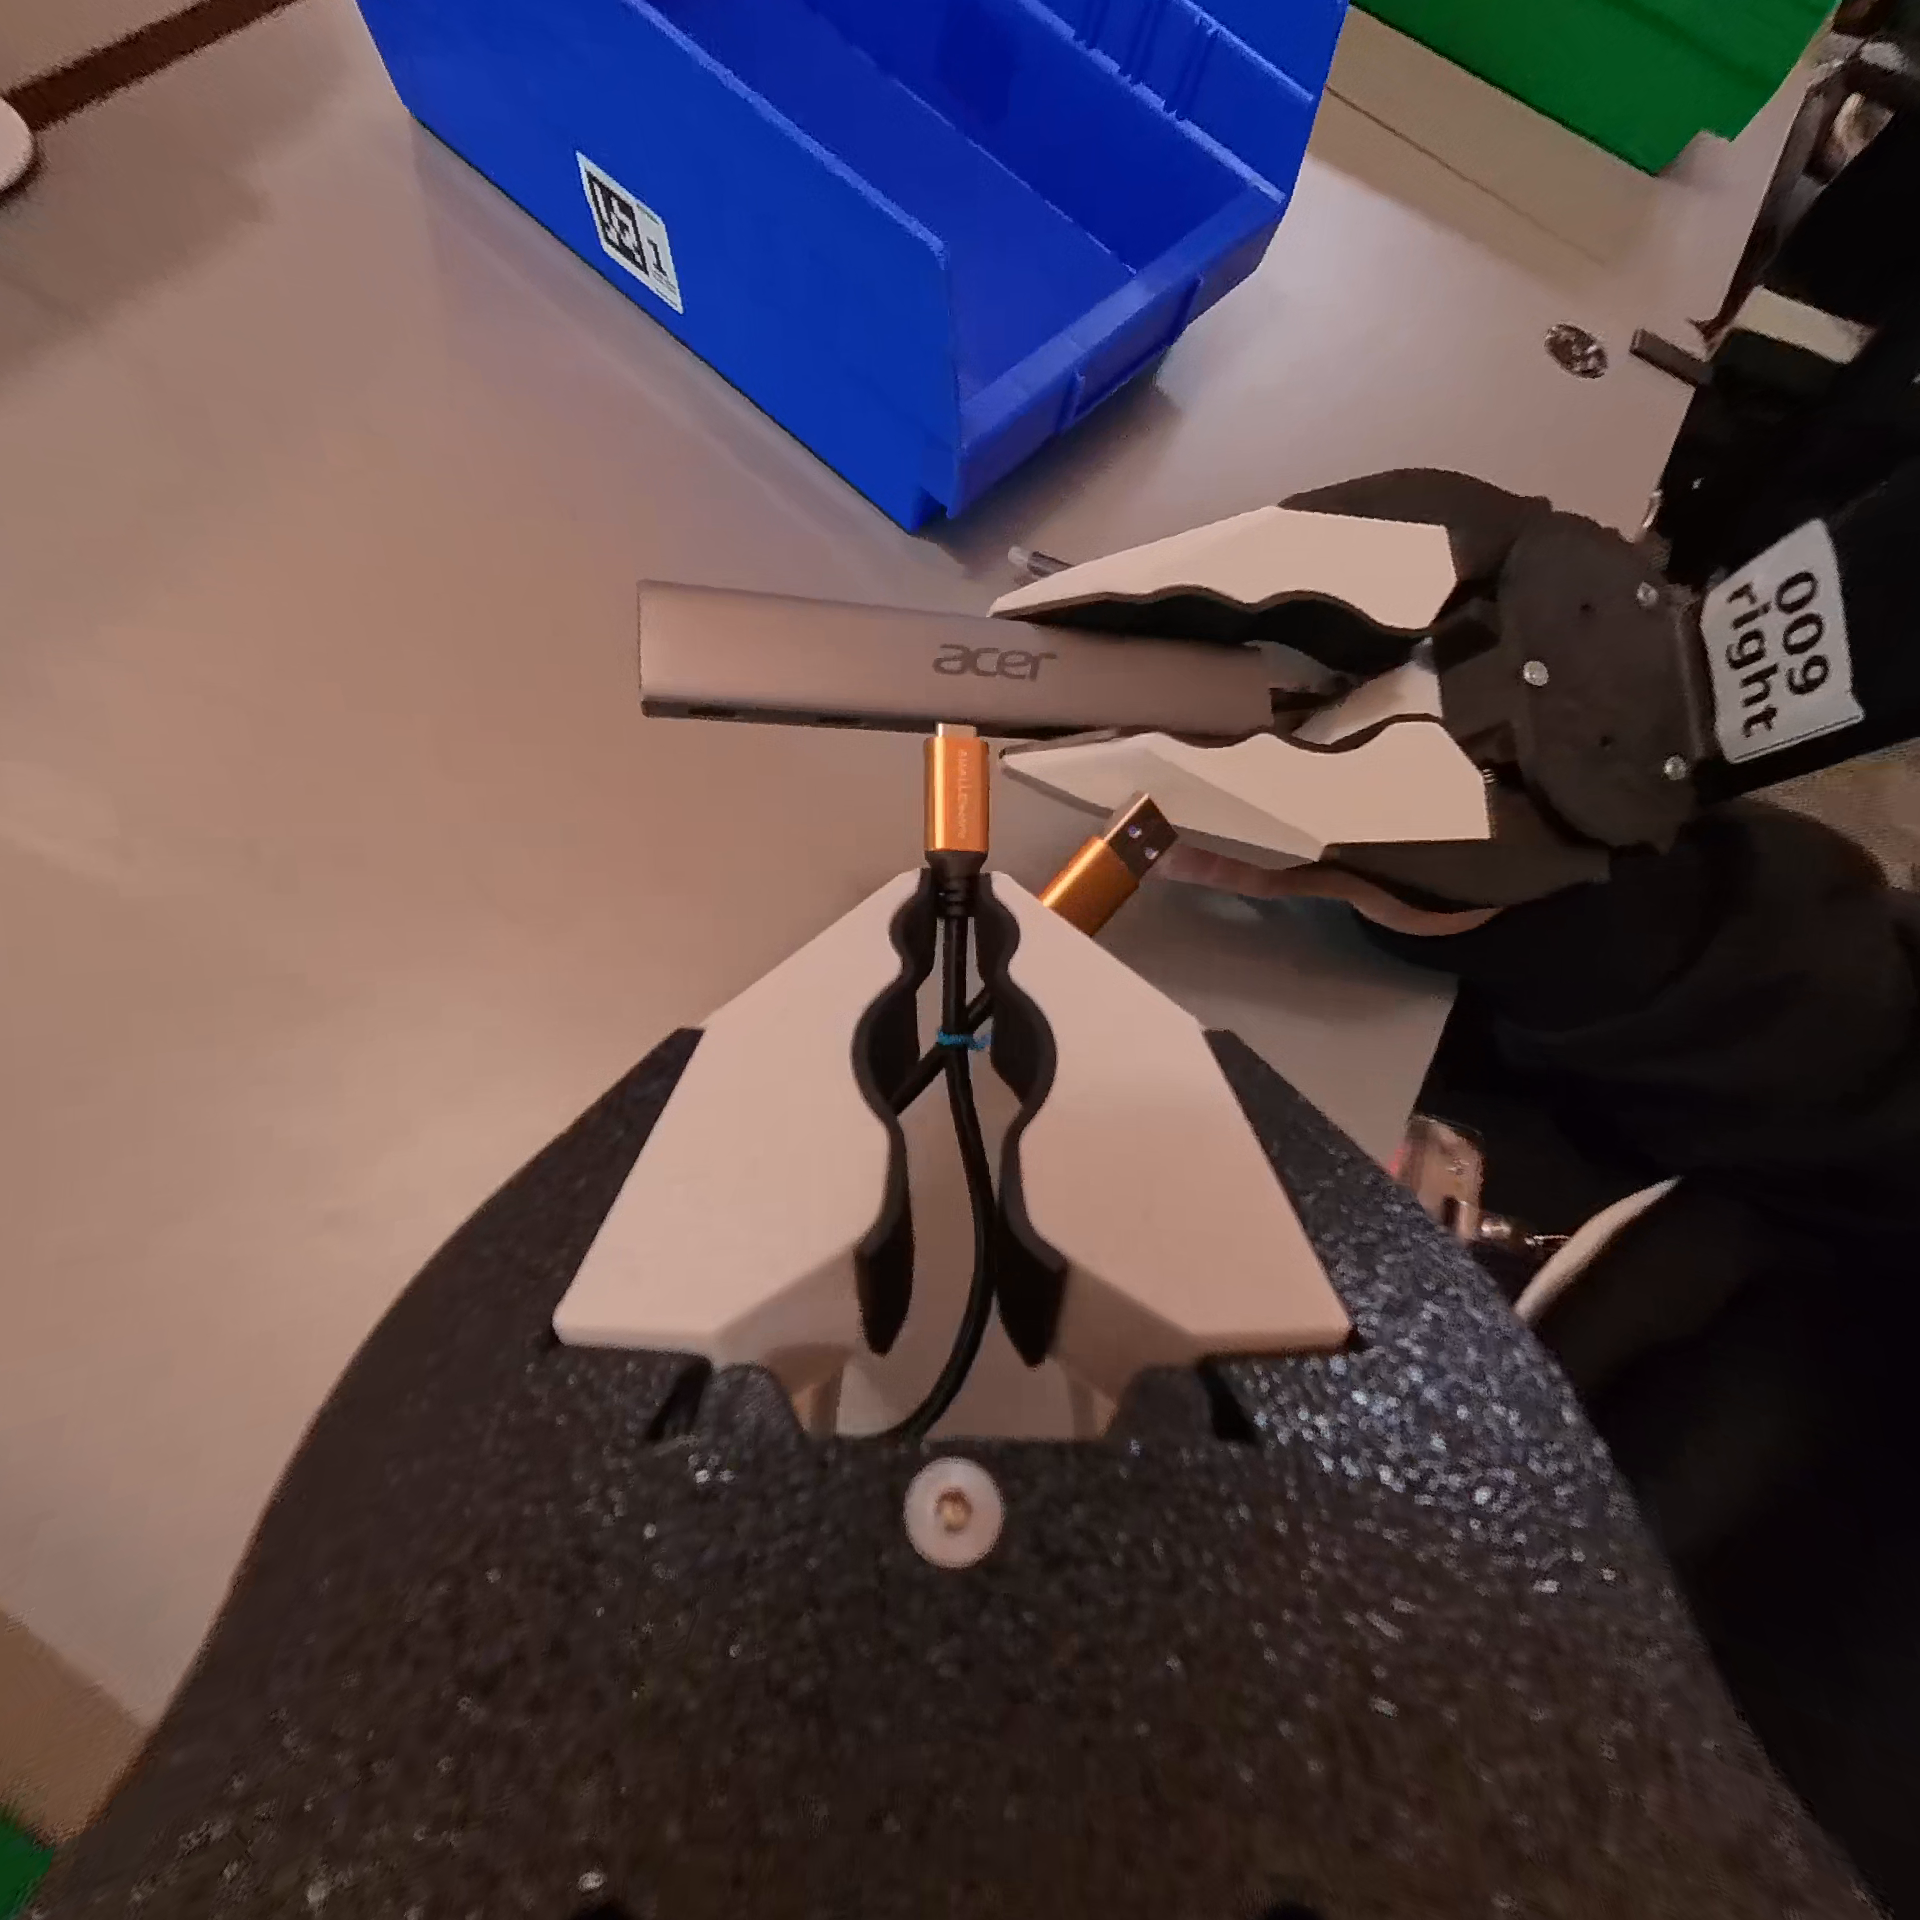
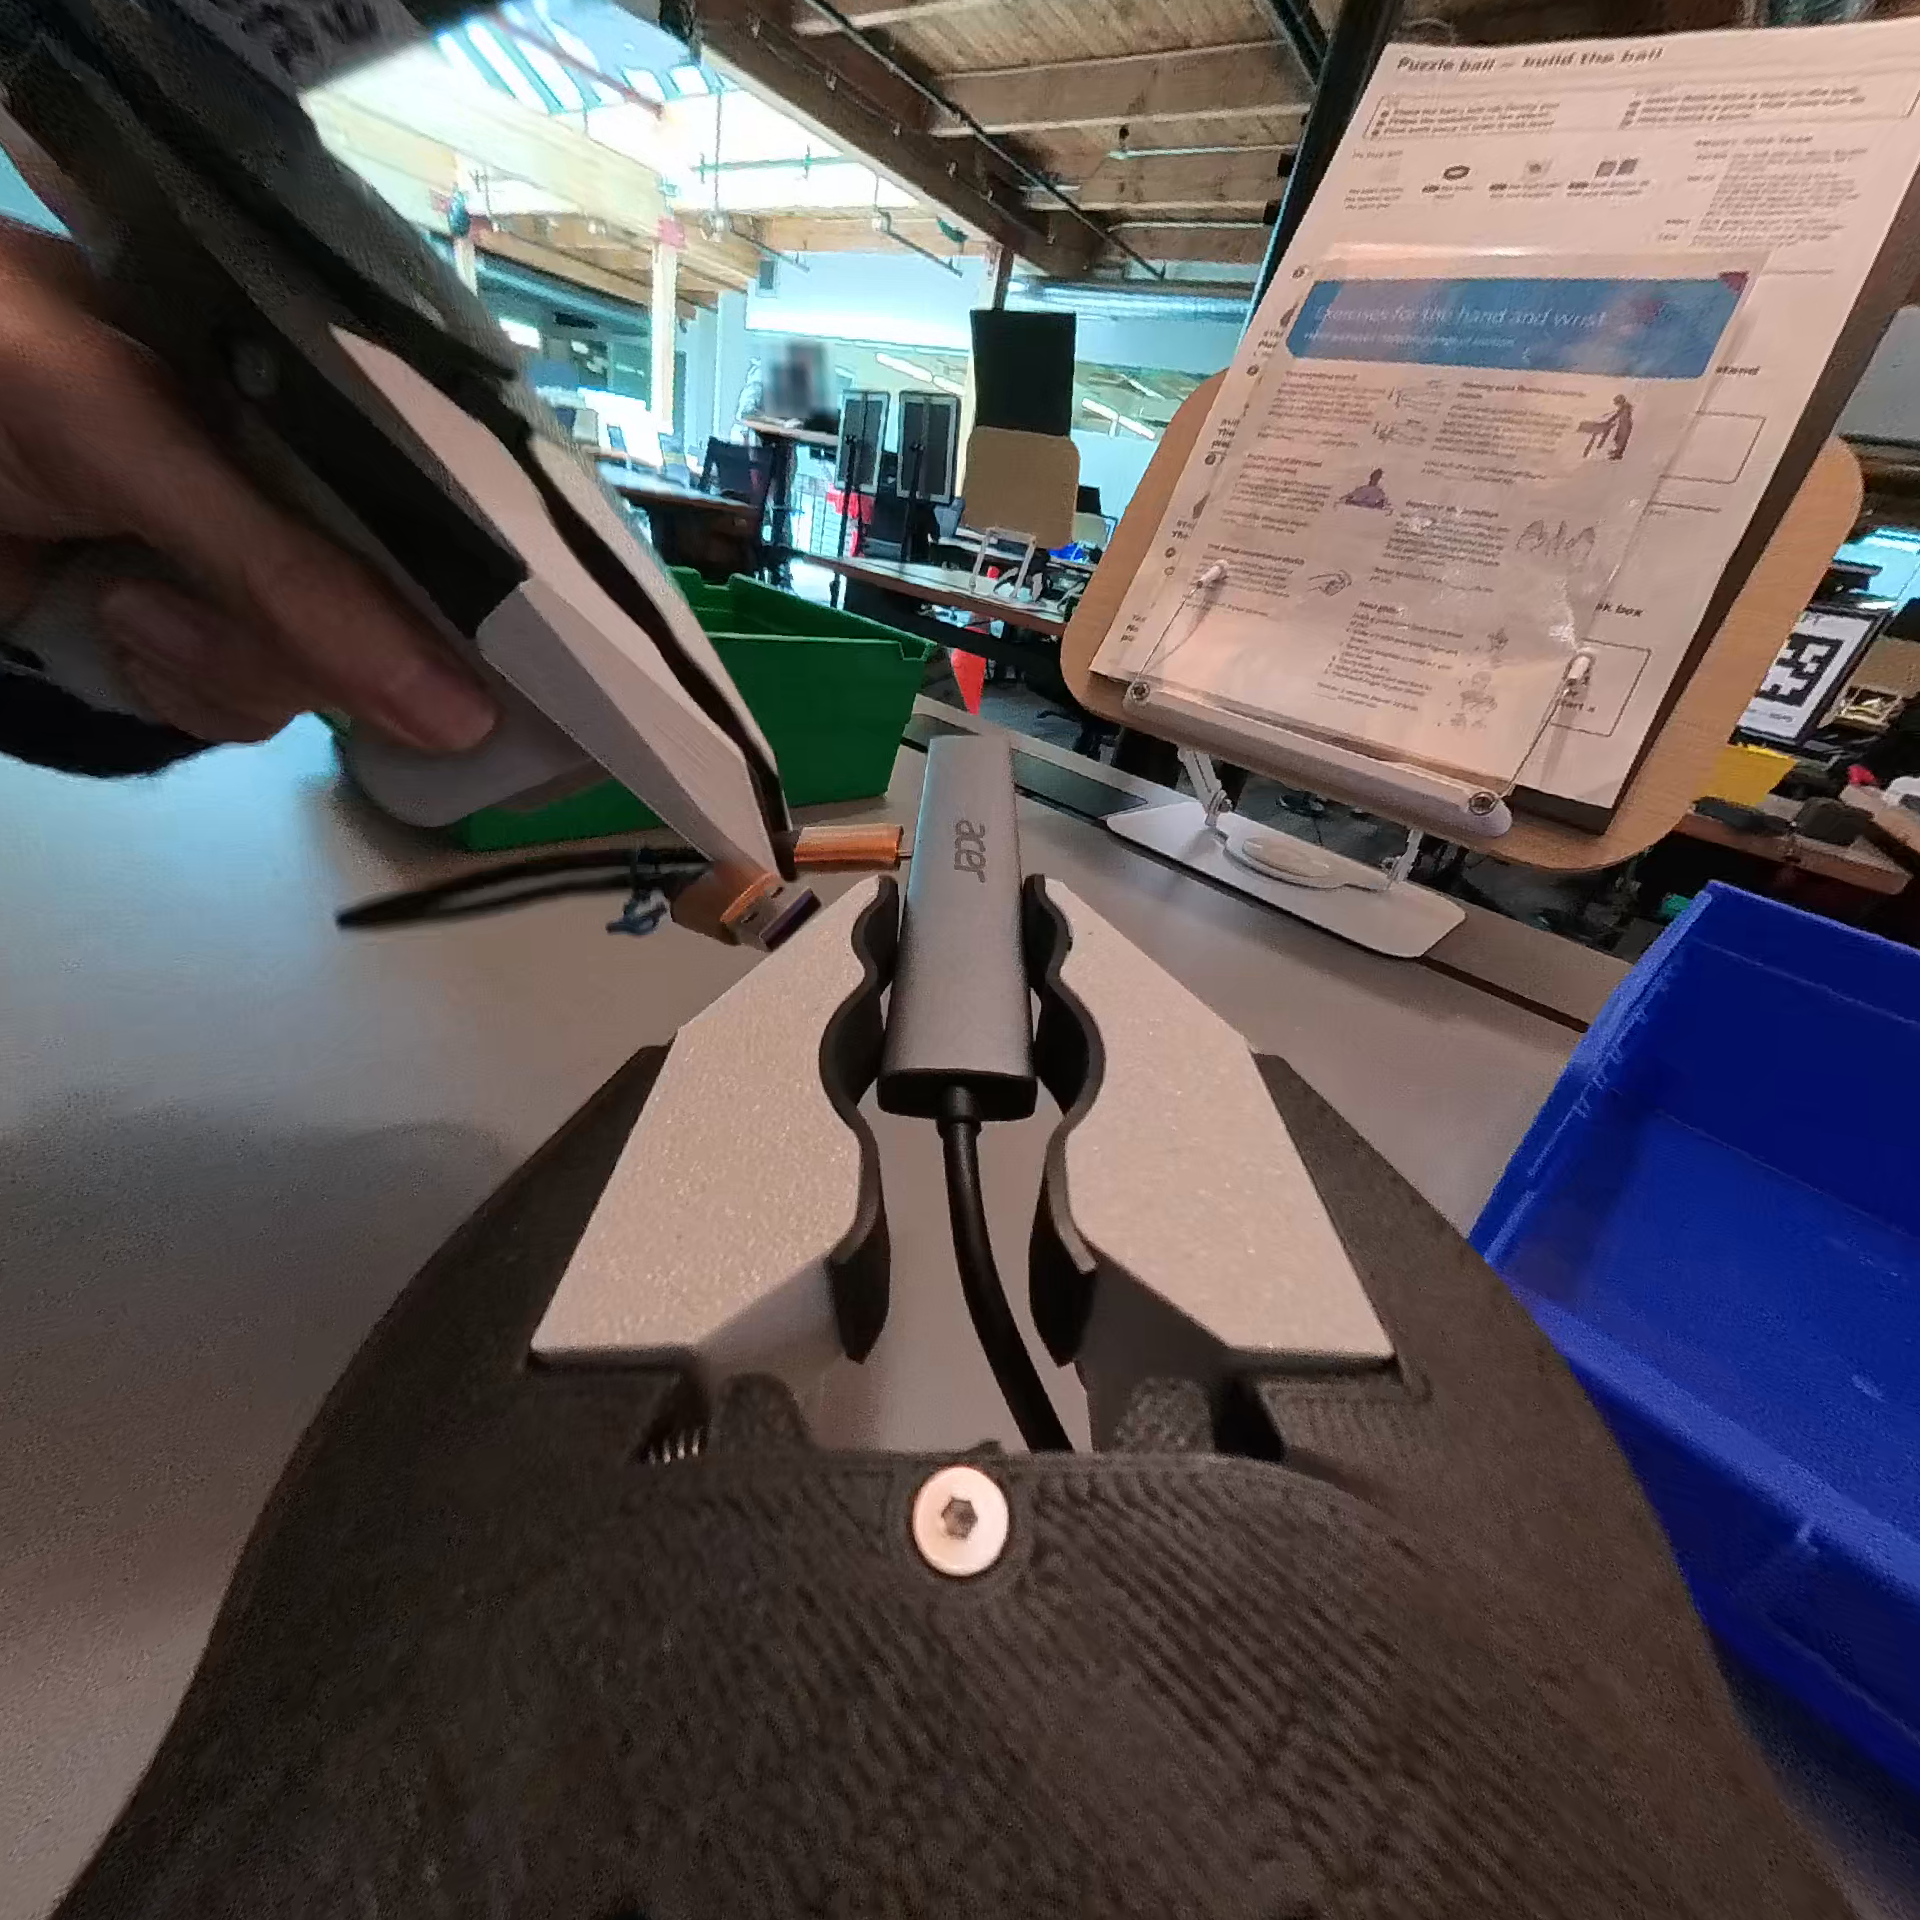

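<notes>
Two claws share the load: the left claw is closed on the black cable behind its orange plug, seated in the grey hub, which the right claw clamps above the desk; any sideways pull could bend the plug.

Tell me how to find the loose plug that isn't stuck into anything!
Start at the big blue bin on the grey table, then come nearer to the grey USB hub pinched in the right gripper. Just below that gripper's lower finger, beside the left gripper, an orange USB-A plug points up freely. Its twin, the orange USB-C plug, meets the hub's edge.
</notes>
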`<action>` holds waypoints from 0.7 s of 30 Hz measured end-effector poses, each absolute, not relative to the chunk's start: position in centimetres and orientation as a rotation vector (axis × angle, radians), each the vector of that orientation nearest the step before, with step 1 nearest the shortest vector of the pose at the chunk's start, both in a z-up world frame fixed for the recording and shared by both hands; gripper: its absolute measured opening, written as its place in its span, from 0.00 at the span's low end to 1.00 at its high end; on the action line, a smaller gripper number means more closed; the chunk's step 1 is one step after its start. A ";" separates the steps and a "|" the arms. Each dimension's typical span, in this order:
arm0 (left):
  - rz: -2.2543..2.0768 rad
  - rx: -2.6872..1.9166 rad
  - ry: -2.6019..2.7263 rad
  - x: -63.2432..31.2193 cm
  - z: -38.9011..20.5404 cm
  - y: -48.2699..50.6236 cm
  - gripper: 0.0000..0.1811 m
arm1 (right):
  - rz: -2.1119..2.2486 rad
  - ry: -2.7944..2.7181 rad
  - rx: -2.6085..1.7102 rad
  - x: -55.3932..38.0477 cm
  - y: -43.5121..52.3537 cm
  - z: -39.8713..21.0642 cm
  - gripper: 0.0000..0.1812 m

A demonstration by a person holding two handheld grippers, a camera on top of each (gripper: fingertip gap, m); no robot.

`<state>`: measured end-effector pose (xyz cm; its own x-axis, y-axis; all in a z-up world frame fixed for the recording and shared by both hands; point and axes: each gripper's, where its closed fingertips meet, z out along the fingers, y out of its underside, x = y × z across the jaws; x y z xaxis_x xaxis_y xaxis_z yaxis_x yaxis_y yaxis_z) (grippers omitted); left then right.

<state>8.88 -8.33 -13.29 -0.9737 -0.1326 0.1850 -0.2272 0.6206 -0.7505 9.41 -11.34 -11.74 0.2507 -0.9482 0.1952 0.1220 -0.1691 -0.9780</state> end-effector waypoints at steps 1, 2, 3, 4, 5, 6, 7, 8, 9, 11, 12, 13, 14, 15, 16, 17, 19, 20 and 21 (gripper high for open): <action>1.303 0.287 -2.748 9.0 -13.2 -8.4 0.02 | -1.197 0.842 -1.401 9.4 -11.3 -11.9 0.13; 1.325 0.268 -2.763 9.0 -13.0 -8.4 0.02 | -1.200 0.837 -1.403 9.4 -11.3 -11.9 0.13; 1.341 0.252 -2.784 9.0 -12.9 -8.5 0.02 | -1.199 0.840 -1.389 9.3 -11.4 -11.8 0.13; 1.346 0.236 -2.813 9.0 -12.9 -8.5 0.02 | -1.206 0.837 -1.386 9.3 -11.3 -11.7 0.13; 1.335 0.219 -2.847 9.0 -13.0 -8.5 0.02 | -1.216 0.832 -1.390 9.3 -11.2 -11.7 0.13; 1.319 0.205 -2.879 9.1 -13.3 -8.5 0.02 | -1.225 0.833 -1.393 9.3 -11.2 -11.8 0.14; 1.326 0.199 -2.899 9.3 -13.4 -8.6 0.02 | -1.232 0.846 -1.386 9.4 -11.3 -11.7 0.14; 1.335 0.201 -2.901 9.4 -13.5 -8.7 0.02 | -1.241 0.851 -1.385 9.4 -11.3 -11.7 0.14; 1.341 0.203 -2.897 9.4 -13.6 -8.7 0.02 | -1.246 0.850 -1.398 9.4 -11.3 -11.8 0.14; 1.384 0.192 -2.885 9.4 -13.6 -8.8 0.02 | -1.279 0.844 -1.431 9.4 -11.6 -12.1 0.14; 1.416 0.187 -2.871 9.3 -13.5 -8.9 0.02 | -1.281 0.834 -1.419 9.3 -11.6 -11.9 0.14; 1.447 0.183 -2.861 9.2 -13.3 -8.9 0.02 | -1.276 0.835 -1.410 9.3 -11.6 -11.9 0.13; 1.486 0.191 -2.845 9.3 -13.1 -9.0 0.02 | -1.279 0.843 -1.397 9.4 -11.8 -11.8 0.14; 1.545 0.204 -2.808 9.3 -12.6 -9.3 0.02 | -1.291 0.855 -1.364 9.4 -12.1 -11.5 0.13; 1.599 0.209 -2.758 9.2 -12.1 -9.6 0.02 | -1.291 0.859 -1.314 9.3 -12.5 -11.0 0.13; 1.629 0.209 -2.711 8.9 -11.7 -9.8 0.03 | -1.271 0.851 -1.273 9.1 -12.7 -10.6 0.12; 1.715 0.185 -2.638 8.3 -10.3 -9.7 0.06 | -1.279 0.869 -1.163 8.5 -13.9 -9.8 0.12; 1.776 0.159 -2.620 8.2 -9.4 -9.2 0.10 | -1.285 0.875 -1.104 8.2 -14.6 -9.4 0.12; 1.832 0.142 -2.622 8.5 -8.5 -8.5 0.12 | -1.267 0.866 -1.067 7.9 -14.9 -9.1 0.12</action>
